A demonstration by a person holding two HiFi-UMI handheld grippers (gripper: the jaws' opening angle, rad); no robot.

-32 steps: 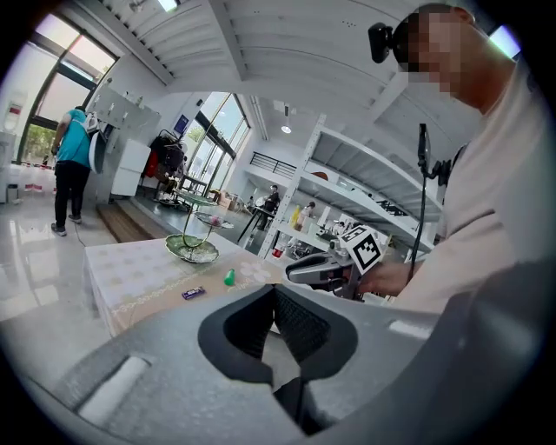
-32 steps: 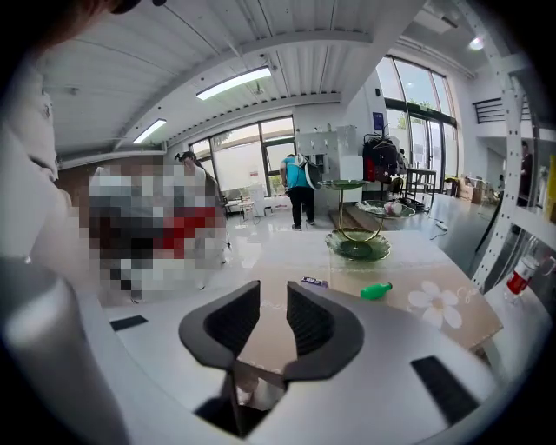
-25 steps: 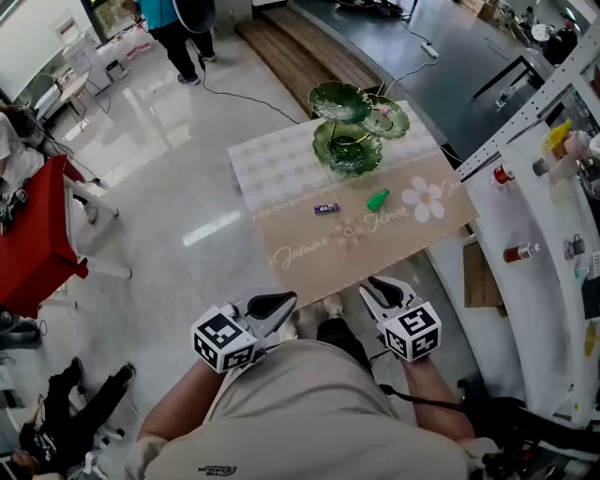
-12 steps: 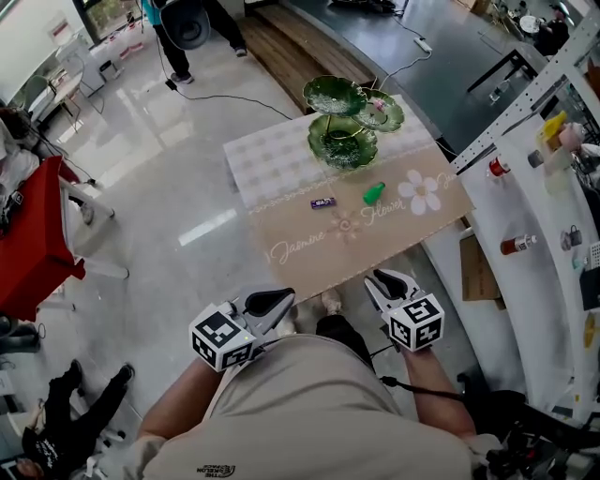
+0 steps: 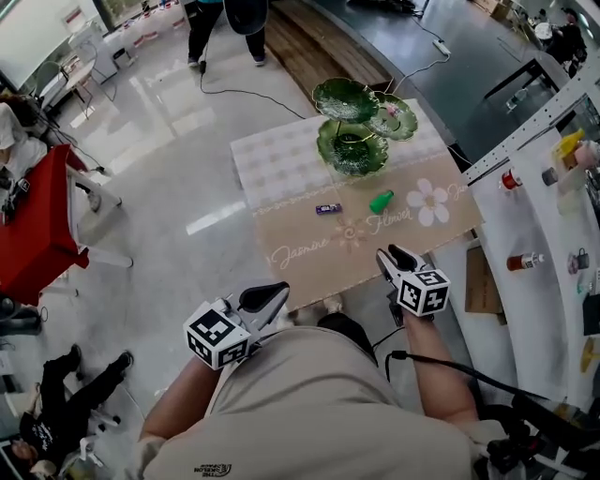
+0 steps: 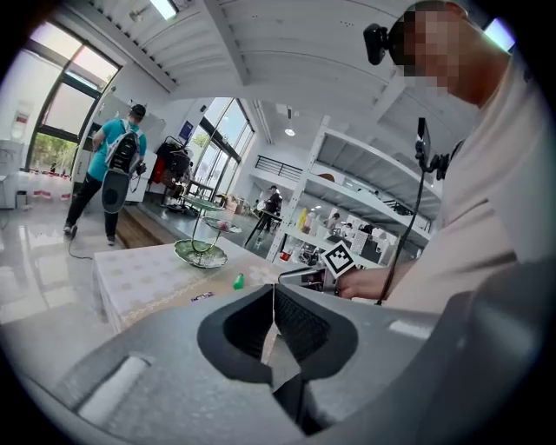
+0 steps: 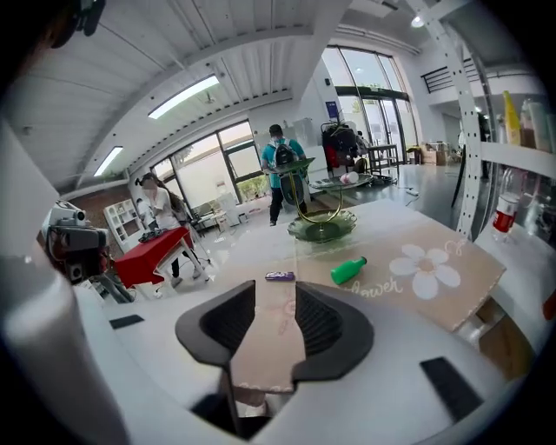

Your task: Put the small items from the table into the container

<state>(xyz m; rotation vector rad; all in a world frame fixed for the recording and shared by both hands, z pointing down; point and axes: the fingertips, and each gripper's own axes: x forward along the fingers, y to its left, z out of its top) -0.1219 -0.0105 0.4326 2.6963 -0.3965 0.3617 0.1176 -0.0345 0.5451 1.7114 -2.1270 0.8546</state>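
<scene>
1. Reaching forward since a second ago, the right gripper [image 5: 394, 259] is at the table's [image 5: 281, 159] near edge, its empty jaws opening.
2. Green tiered dish [image 5: 349, 150] stands at twelve o'clock.
3. Left gripper [image 5: 266, 300] waits at seven o'clock, jaws closed on nothing.
4. Green bottle [image 5: 381, 201] and purple bar [image 5: 328, 208] lie mid-table; the round bottle may roll if nudged off-centre.

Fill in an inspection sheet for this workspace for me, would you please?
Surface: beige flower-print tablecloth, lying flat.
Job's things: small purple wrapped bar and small green plastic bottle lying on the cloth; green tiered leaf-shaped dish stand behind them.
Clutter: nothing seen.
Grippers: left gripper jaws together, empty; right gripper jaws opening, nothing between them.
Cables: black cable across the floor.
Surroundings: red-covered table, white shelving, a person beyond.
</scene>
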